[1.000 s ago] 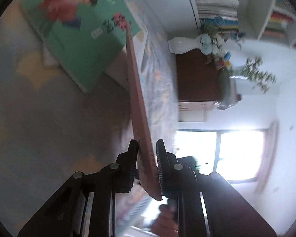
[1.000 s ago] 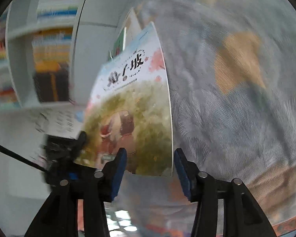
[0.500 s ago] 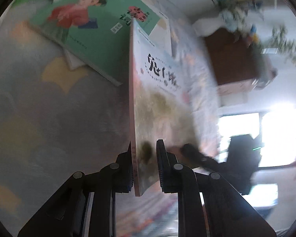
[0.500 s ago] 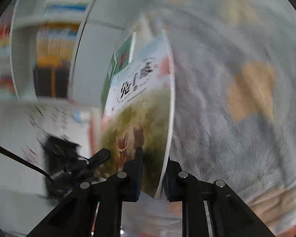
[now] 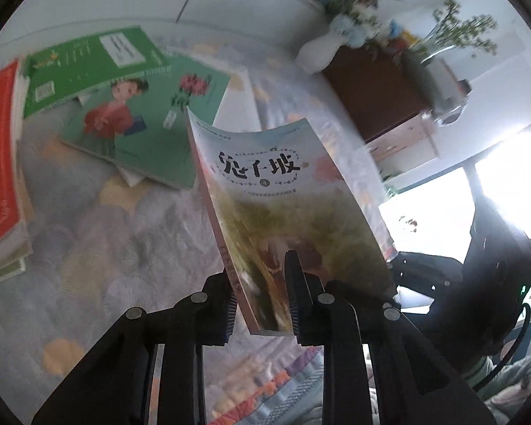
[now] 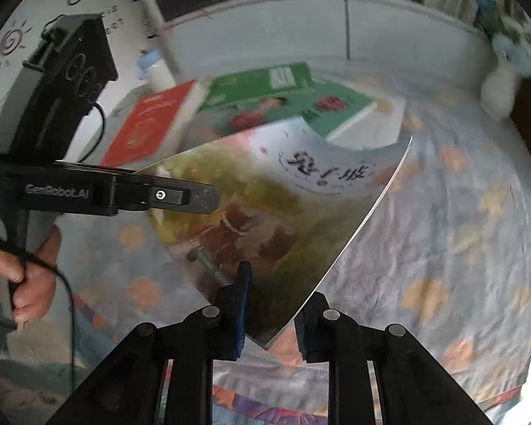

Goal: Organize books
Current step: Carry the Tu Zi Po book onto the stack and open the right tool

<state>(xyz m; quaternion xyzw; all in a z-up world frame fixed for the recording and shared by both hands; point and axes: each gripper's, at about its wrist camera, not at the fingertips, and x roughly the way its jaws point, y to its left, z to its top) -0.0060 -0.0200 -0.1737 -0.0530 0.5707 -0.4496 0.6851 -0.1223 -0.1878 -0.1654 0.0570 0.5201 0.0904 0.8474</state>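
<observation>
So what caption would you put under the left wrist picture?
Left gripper clamps the illustrated book by its spine end above the patterned bedspread, green books behind.

Held obstacle: we see the picture book [image 5: 286,209] clamped at its spine by the left gripper [image 5: 260,301] and at a lower corner by the right gripper [image 6: 270,313], filling the middle of both views.
Left side: the red book [image 5: 0,163] tops a stack; we see it block the far left edge of the bedspread [image 5: 99,258].
Far side: the green books [image 5: 138,124] overlap near the white cabinet [image 6: 265,32].
Right side: a dark wooden cabinet [image 5: 375,88] and a white vase [image 5: 317,53] stand at the bed's edge.
Free room: we find bare bedspread between the red stack and the held book, and on the wide flowered stretch at its right in the right wrist view.
</observation>
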